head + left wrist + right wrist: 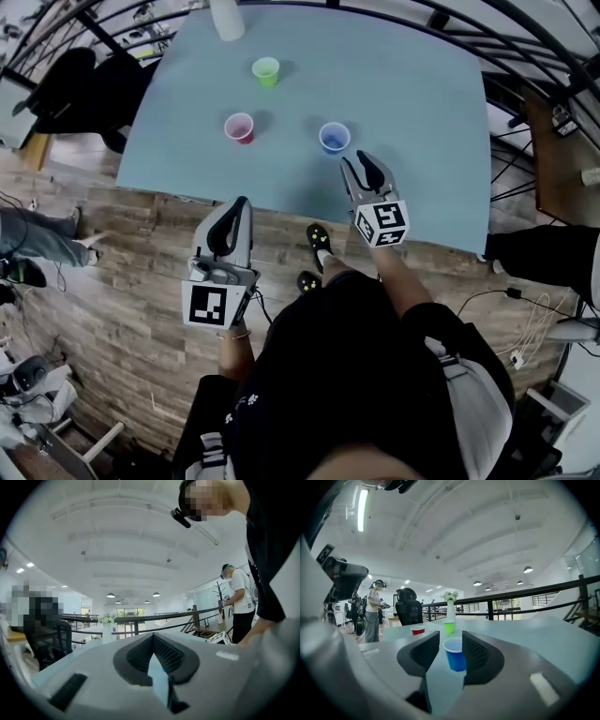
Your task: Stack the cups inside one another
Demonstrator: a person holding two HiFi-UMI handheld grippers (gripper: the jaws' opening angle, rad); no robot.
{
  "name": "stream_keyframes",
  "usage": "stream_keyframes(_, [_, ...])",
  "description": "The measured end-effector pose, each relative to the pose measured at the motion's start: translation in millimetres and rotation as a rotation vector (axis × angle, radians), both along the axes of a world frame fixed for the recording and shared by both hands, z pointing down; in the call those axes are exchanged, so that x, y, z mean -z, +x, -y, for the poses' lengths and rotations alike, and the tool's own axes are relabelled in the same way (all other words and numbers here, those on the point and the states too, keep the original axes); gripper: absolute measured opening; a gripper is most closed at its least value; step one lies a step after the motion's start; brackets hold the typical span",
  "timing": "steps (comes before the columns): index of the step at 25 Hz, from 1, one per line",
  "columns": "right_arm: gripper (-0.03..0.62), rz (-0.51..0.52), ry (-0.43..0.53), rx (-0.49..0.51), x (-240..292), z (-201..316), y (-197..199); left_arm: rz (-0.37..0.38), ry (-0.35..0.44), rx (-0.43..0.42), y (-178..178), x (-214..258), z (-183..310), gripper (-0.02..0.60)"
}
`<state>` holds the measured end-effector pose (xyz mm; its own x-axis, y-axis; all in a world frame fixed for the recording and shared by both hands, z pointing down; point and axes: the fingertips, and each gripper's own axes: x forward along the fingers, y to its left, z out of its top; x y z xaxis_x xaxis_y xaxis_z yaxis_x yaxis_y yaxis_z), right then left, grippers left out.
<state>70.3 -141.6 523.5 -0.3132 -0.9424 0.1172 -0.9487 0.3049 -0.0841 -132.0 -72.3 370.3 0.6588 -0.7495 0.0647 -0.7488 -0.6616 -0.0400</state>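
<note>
The right claw [361, 161] stands apart, one jaw hiding the edge of the blue cup [455, 654] just ahead; the left claw [241, 202] is pressed together.

Blue cup [455, 656] just ahead of right claw [450, 641]: right edge hidden behind the claw's right pad [480, 656]. White vase [226, 19] far beyond it: top cut off. Blue speck [164, 671] behind left claw [153, 639]: too small to identify.

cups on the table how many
3: green cup farthest back, red cup front left, blue cup front right before the right gripper. None appears hidden.
</note>
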Motion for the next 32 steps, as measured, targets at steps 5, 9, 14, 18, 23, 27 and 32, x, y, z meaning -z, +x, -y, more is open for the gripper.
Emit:
stream_keyframes(5, [0.228, 0.001, -0.021, 0.006, -10, 19, 3, 0.002, -0.011, 0.017, 5, -2, 21, -0.014])
stream_keyframes(9, [0.264, -0.016, -0.043, 0.027, -20, 32, 2, 0.010, -0.011, 0.018, 9, -3, 33, -0.014])
stream_keyframes(14, [0.330, -0.031, -0.087, 0.054, -34, 46, -2, 0.023, -0.011, 0.020, 14, -4, 44, -0.014])
stream_keyframes(18, [0.364, -0.046, -0.107, 0.077, -40, 58, -9, 0.027, -0.018, 0.034, 9, -5, 56, -0.014])
stream_keyframes(23, [0.387, -0.052, -0.137, 0.092, -50, 67, -10, 0.032, -0.028, 0.043, 9, -7, 65, -0.014])
stream_keyframes(27, [0.388, -0.053, -0.150, 0.100, -56, 73, -16, 0.035, -0.027, 0.051, 3, -9, 71, -0.014])
stream_keyframes(32, [0.383, -0.064, -0.163, 0.109, -62, 79, -21, 0.046, -0.037, 0.061, -2, -12, 76, -0.014])
